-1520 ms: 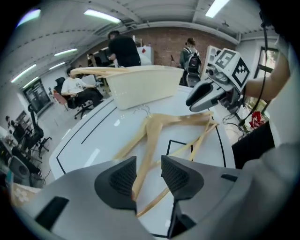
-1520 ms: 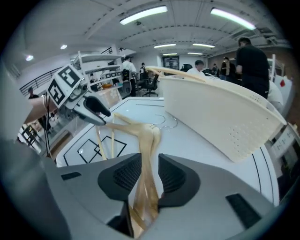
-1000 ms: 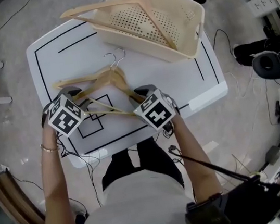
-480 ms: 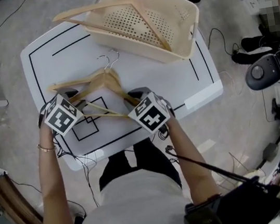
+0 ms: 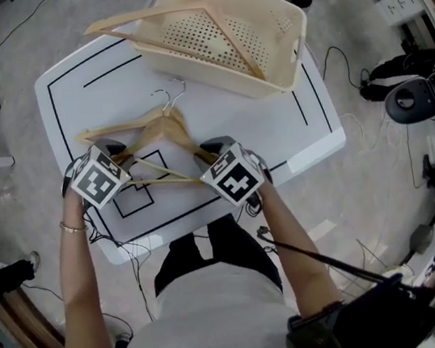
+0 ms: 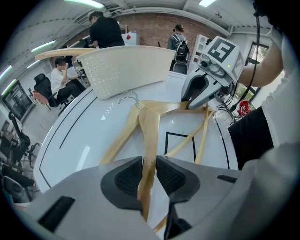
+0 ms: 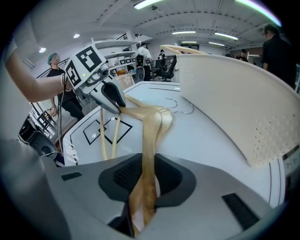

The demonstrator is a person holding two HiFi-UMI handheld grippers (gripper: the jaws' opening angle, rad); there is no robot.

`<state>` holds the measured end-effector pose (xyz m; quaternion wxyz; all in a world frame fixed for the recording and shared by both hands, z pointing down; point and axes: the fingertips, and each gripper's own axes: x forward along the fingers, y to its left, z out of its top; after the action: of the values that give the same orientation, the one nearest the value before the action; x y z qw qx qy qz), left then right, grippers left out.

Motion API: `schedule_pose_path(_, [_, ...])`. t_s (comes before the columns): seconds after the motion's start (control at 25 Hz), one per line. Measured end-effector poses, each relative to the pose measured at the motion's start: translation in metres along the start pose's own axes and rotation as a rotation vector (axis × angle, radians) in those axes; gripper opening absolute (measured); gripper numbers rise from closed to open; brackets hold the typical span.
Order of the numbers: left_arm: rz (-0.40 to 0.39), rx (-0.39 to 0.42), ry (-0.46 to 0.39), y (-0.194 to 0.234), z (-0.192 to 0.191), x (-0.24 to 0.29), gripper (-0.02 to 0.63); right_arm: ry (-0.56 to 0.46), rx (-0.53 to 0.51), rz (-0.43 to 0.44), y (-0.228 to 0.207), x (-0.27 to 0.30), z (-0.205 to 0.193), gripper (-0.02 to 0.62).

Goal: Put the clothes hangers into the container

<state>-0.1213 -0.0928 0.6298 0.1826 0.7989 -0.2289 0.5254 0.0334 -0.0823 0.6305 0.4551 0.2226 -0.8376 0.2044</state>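
On the white table [image 5: 292,128], grasping is under way: the left gripper [image 5: 115,149] has just been closing its jaws and now pinches one arm of the wooden hangers [image 5: 163,127], while the right gripper [image 5: 208,152] clamps the other arm. Next, I judge, both must lift together toward the tilted basket [image 5: 296,43] behind

Open table [image 5: 234,121] lies between the hangers [image 5: 163,128] and the basket's [image 5: 289,49] near wall.

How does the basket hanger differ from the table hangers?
The basket hanger leans inside the basket, one arm past its rim; the table hangers lie on the table. Nothing holds the basket hanger; the left gripper and right gripper, whose jaws have just been closing, clamp the table hangers. All are pale wood.
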Motion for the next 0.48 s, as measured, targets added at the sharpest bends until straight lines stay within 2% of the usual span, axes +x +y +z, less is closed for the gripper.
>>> schedule_pose_path(0.24, [-0.006, 0.019, 0.017, -0.009, -0.001, -0.001, 0.095, 0.018, 0.025, 0.006, 0.006, -0.005, -0.008, 0.091])
schedule_pose_path(0.48, [-0.005, 0.017, -0.034, -0.012, 0.008, -0.014, 0.095, -0.011, 0.047, 0.016, 0.006, -0.018, -0.005, 0.091])
